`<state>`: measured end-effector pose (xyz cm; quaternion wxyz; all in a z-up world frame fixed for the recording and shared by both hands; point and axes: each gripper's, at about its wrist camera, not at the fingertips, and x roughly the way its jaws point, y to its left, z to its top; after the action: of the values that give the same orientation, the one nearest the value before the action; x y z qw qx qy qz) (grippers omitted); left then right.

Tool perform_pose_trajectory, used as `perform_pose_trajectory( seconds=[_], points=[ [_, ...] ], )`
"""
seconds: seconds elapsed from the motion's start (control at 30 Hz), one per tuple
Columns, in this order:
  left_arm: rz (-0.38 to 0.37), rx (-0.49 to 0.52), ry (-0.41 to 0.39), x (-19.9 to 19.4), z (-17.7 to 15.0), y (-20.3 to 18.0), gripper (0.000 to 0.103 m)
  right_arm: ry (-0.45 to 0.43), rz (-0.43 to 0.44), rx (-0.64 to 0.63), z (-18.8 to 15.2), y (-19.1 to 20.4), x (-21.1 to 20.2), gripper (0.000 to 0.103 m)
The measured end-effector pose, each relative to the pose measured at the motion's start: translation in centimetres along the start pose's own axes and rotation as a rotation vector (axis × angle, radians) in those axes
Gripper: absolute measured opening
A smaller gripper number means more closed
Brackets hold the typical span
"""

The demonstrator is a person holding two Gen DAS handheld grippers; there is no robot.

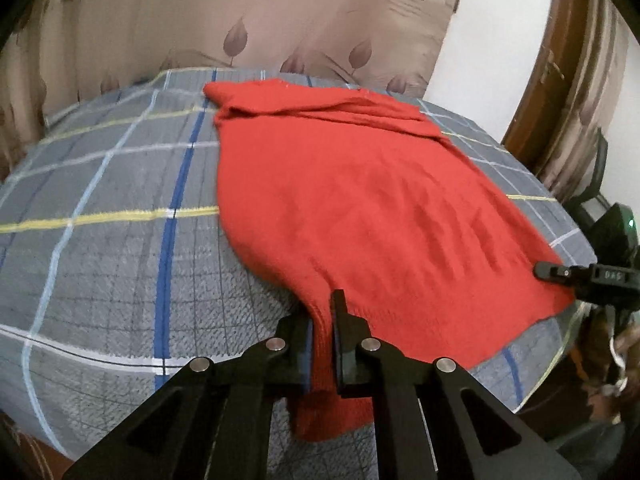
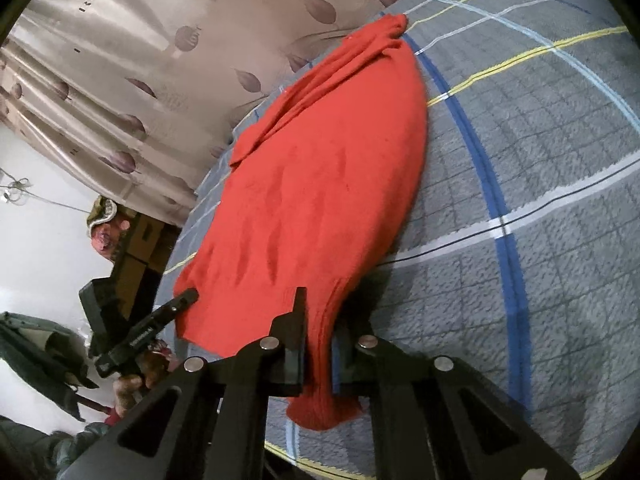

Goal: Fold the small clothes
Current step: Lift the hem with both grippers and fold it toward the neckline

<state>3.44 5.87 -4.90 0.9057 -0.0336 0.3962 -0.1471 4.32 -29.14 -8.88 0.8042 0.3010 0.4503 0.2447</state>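
Red knit, a small sweater point(image 1: 340, 200), lies spread flat on the checked bed cover point(image 1: 112, 208), and the left tongs point(image 1: 322, 332) are clenched on a gathered bunch of its near hem, the cloth pinched tight between the jaws. Over to the right, the right tongs point(image 2: 318, 336) bite the other near corner the same way (both grips look firm). Best now, I'd judge, is to lift both corners level and together, carrying the hem toward the far crumpled end point(image 2: 384, 36) without letting the middle sag.
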Motion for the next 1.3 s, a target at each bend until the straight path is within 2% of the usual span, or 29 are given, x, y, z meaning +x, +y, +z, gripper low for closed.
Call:
perform_pose_trajectory(
  seconds=[0.33,0.53,0.63,0.87,0.97,1.0,1.07,1.17,1.23,1.3],
  points=[
    [0.035,0.033,-0.026,-0.8,0.7,-0.8,0.008,-0.023,0.063,0.029,0.4,0.0,-0.9,0.008],
    [0.025,0.019,-0.039,-1.4,0.9,-0.5,0.008,-0.044,0.101,0.030,0.8,0.5,-1.7,0.008],
    [-0.012,-0.022,-0.032,-1.4,1.1,0.3,0.008,-0.048,0.093,0.021,0.8,0.6,-1.9,0.008],
    [-0.160,-0.130,0.044,-0.6,0.5,2.8,0.008,-0.026,0.045,0.030,0.1,-0.7,-1.7,0.008],
    [-0.211,-0.187,0.073,-0.2,0.3,3.9,0.013,-0.008,0.041,0.026,0.0,-1.0,-1.5,0.011],
    [-0.232,-0.215,0.089,0.0,0.3,4.5,0.019,-0.003,0.039,0.026,-0.1,-0.9,-1.4,0.013],
    [-0.284,-0.263,0.100,0.2,0.3,5.4,0.023,0.007,0.023,0.024,0.0,-1.1,-1.3,0.014],
    [-0.333,-0.299,0.100,0.2,0.5,6.2,0.042,0.013,0.035,0.035,0.1,-1.5,-1.4,0.015],
    [-0.395,-0.299,0.100,0.4,0.6,6.3,0.061,0.021,0.036,0.025,0.4,-1.6,-1.3,0.016],
    [-0.409,-0.268,0.100,0.7,0.9,5.7,0.069,0.040,0.035,0.008,0.7,-1.4,-0.8,0.017]
  ],
)
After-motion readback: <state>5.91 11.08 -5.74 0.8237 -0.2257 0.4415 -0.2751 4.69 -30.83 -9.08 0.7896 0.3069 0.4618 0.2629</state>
